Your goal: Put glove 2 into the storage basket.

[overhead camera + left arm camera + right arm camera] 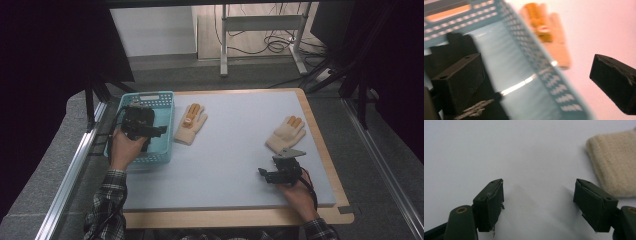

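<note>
A teal plastic basket [165, 102] stands at the mat's left edge. My left gripper [159, 131] hovers above it with its jaws wide open and nothing between them. In the left gripper view this gripper [536, 82] straddles the basket wall [541, 70]. A dark, blurred thing [455, 45] lies inside the basket. A cream glove with orange fingertips [191, 122] [549, 37] lies just right of the basket. A second such glove [286, 132] [614, 162] lies at the right. My right gripper [265, 175] [539, 202] rests open on the mat below that glove, apart from it.
The grey-blue mat [230, 150] covers a wooden board [240, 217]. A metal rail [75, 165] runs along the left side. Beyond the table stand a white table frame [260, 30] and floor cables [275, 45].
</note>
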Tool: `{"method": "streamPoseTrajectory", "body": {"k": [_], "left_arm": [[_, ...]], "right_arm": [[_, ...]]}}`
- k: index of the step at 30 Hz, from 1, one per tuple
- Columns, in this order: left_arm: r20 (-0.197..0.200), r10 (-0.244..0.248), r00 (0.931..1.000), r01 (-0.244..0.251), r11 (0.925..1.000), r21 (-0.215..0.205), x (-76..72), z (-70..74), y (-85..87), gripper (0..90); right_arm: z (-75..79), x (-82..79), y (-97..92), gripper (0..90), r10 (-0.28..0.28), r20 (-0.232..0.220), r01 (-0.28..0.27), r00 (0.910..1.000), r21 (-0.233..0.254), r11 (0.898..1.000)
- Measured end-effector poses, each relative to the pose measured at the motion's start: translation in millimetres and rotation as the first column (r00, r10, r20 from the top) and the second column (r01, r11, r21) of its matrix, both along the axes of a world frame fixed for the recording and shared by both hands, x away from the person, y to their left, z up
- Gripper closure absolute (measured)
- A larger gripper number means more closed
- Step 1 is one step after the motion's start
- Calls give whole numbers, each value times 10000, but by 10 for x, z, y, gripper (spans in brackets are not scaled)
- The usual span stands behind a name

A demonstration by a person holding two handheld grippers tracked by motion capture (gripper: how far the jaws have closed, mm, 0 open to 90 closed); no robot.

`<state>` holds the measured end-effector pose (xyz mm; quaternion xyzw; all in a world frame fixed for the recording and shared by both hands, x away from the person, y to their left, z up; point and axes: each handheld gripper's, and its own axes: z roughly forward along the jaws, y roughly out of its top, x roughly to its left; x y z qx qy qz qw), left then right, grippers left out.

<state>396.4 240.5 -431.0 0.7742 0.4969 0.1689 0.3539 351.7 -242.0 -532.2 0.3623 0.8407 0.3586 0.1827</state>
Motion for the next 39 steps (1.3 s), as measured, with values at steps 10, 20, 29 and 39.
{"method": "streamPoseTrajectory", "body": {"k": [10, 20, 29, 39], "left_arm": [[903, -1890, 9778, 1897, 9818, 2, -472, -133, -605, 0], [1455, -3050, 9412, 3104, 9505, -157, -882, -514, -1047, 1], [864, -2906, 9529, 2883, 9568, 381, -918, -967, -1127, 0], [-207, -2143, 9765, 2151, 9750, 548, -870, -1178, -1094, 0]], "right_arm": [[0, 0, 0, 240, 5, 13, -5, 10000, -9, 10000], [0, -2, 1, 240, -6, 2, 6, 10000, -7, 10000], [0, -1, 1, 240, -8, 3, 8, 10000, -3, 10000], [0, 0, -1, 238, -4, -23, 4, 10000, 20, 10000]]}}
